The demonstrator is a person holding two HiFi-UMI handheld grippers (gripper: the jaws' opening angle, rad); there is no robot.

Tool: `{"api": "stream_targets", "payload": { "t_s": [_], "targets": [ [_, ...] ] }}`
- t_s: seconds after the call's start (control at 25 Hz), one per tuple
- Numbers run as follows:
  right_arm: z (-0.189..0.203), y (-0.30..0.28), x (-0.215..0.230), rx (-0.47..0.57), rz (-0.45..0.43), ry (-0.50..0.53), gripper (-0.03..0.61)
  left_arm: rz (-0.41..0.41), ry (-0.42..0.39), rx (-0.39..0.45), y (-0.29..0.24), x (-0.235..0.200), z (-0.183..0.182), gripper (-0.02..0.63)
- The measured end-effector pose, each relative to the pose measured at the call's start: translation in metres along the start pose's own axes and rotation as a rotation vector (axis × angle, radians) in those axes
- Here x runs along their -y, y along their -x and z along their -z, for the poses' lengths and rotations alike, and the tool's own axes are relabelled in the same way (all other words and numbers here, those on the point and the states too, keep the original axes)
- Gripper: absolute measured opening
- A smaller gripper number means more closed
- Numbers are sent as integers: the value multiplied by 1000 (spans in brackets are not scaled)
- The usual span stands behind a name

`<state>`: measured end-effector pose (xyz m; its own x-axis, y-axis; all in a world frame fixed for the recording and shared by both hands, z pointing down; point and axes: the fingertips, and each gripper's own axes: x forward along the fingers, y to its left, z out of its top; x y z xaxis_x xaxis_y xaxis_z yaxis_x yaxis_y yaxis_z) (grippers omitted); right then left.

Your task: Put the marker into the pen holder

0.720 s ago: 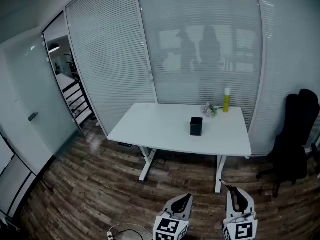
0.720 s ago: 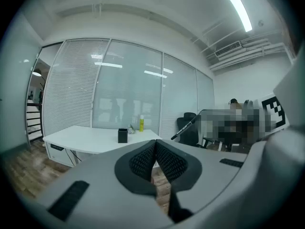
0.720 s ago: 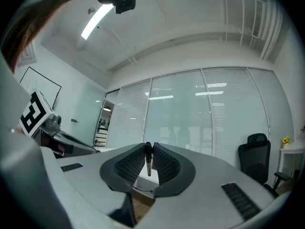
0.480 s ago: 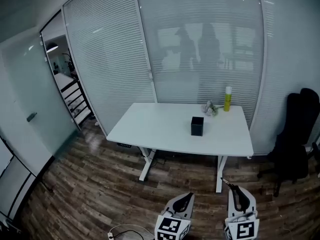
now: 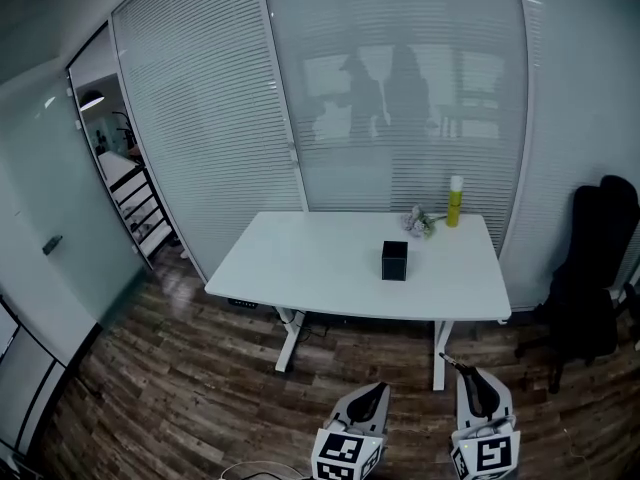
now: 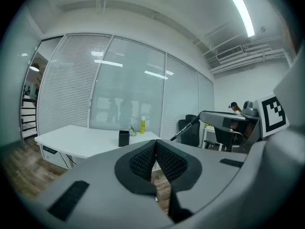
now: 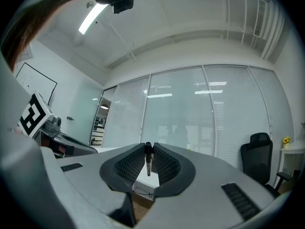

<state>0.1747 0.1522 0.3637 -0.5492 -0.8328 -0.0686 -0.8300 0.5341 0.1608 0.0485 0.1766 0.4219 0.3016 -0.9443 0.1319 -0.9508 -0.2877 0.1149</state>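
Note:
A black square pen holder (image 5: 394, 261) stands on the white table (image 5: 300, 268), right of its middle; it also shows small in the left gripper view (image 6: 124, 138). My right gripper (image 5: 462, 368) is at the bottom of the head view, well short of the table, shut on a thin black marker (image 7: 148, 159) whose tip pokes out past the jaws (image 5: 443, 360). My left gripper (image 5: 378, 392) hangs beside it, jaws closed together with nothing between them (image 6: 155, 149).
A yellow bottle (image 5: 455, 200) and a small flower bunch (image 5: 419, 219) stand at the table's far right corner. A black office chair (image 5: 590, 268) is to the right. Frosted glass walls with blinds rise behind the table. Wooden floor lies between me and the table.
The head view has shifted slightly; table and pen holder sit a little lower and closer in frame. Both grippers stay at the bottom edge, the marker still held.

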Motion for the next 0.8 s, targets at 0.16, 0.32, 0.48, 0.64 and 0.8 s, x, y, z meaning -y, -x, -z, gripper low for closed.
{"api": "stream_targets", "payload": {
  "t_s": [0.16, 0.32, 0.48, 0.64, 0.8],
  "targets": [
    [4, -24, 1, -6, 0, -8, 82, 13, -3, 4, -17, -16, -4, 18],
    [8, -46, -1, -27, 2, 6, 81, 29, -5, 11, -32, -30, -10, 18],
    [10, -68, -1, -46, 18, -1, 82, 51, -5, 15, -45, -45, -16, 18],
    [11, -92, -2, -43, 28, -25, 82, 69, -3, 24, -60, -62, -21, 18],
    [11, -114, -7, -46, 29, -19, 83, 83, -3, 28, -73, -80, -26, 18]
  ]
}}
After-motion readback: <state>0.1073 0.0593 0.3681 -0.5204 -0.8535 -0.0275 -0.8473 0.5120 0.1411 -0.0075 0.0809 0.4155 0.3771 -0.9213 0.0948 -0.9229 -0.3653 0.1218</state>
